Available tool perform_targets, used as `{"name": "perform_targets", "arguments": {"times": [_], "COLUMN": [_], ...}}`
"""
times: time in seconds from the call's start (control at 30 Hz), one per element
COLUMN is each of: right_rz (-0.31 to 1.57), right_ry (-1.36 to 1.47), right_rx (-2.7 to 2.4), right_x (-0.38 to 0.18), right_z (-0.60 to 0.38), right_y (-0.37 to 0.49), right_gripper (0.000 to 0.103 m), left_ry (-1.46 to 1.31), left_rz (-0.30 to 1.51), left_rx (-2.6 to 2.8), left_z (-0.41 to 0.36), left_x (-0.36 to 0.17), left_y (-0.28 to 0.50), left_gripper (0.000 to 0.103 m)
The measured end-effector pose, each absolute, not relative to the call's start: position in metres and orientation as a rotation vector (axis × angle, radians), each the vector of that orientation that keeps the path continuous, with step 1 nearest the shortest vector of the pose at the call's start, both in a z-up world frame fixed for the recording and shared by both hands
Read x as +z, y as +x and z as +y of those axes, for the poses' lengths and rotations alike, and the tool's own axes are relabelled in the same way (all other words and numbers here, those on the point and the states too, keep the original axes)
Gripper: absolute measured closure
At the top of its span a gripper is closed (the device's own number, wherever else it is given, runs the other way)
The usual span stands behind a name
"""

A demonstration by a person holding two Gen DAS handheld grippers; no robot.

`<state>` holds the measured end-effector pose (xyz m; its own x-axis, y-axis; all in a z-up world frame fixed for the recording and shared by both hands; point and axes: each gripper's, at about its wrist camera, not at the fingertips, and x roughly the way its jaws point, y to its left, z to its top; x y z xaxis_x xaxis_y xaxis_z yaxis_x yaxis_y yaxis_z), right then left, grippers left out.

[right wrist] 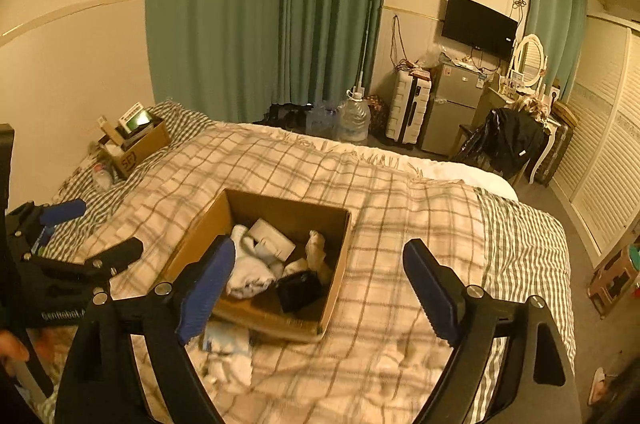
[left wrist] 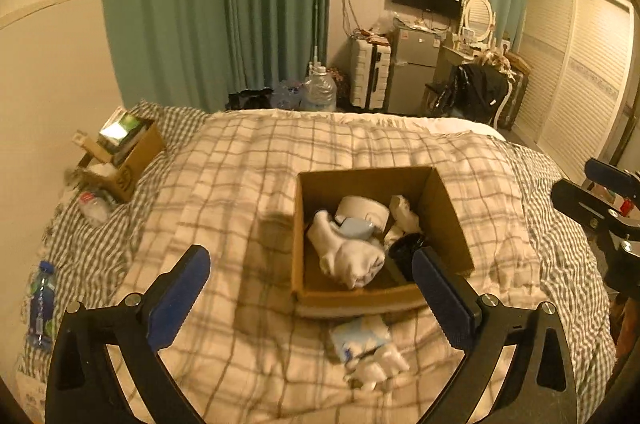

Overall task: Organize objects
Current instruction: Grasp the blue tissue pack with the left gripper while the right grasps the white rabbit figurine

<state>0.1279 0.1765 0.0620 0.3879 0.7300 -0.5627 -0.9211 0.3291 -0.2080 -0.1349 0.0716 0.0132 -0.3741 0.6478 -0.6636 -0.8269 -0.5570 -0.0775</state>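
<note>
From above I can drop straight into the open cardboard box (left wrist: 448, 220), though a white cloth bundle (left wrist: 352, 256) and a black object (left wrist: 406, 252) fill most of its floor. Crumpled white items (left wrist: 368, 352) block the blanket (left wrist: 248, 175) just near the box; left and far of it the blanket lies bare.

1. "GenRobot.A…", in pale letters cut off at the end, runs along the black body of the left gripper (right wrist: 76, 252), at 9 o'clock in the right wrist view.
2. "SF" is printed in black on the side of the small box (right wrist: 138, 147) at 10 o'clock on the bed.
3. Other labels are too blurred to read.
</note>
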Motion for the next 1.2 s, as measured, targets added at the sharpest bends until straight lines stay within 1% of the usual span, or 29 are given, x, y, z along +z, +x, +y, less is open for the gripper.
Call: {"name": "perform_targets", "arguments": {"times": [0.1,0.27,0.5,0.67,0.73,0.87,1.0,1.2], "right_rz": [0.415,0.462,0.581,0.683,0.729,0.775,0.831,0.905], "right_ry": [-0.550,-0.562,-0.614,-0.685,-0.720,-0.804,-0.901,-0.982], "right_rx": [1.128,1.129,1.130,1.128,1.122,1.138,1.149,1.168], "right_x": [0.056,0.025,-0.044,-0.099,-0.119,-0.148,-0.179,-0.212], "right_z": [0.164,0.154,0.168,0.183,0.189,0.204,0.222,0.239], "right_y": [0.119,0.111,0.109,0.108,0.109,0.103,0.098,0.094], "right_gripper": [0.016,0.016,0.016,0.016,0.016,0.016,0.016,0.017], "left_ry": [-0.835,-0.869,-0.963,-1.078,-1.139,-1.222,-1.239,-1.310], "left_rz": [0.326,0.300,0.308,0.402,0.400,0.319,0.404,0.461], "left_rx": [2.038,2.089,2.106,2.059,2.010,1.977,2.008,1.967], "left_z": [0.054,0.029,0.020,0.019,0.016,0.007,0.012,0.021], "left_x": [0.007,-0.017,-0.073,-0.125,-0.140,-0.149,-0.156,-0.175], "left_y": [-0.135,-0.138,-0.141,-0.136,-0.140,-0.156,-0.161,-0.163], "left_gripper": [0.000,0.000,0.000,0.000,0.000,0.000,0.000,0.000]}}
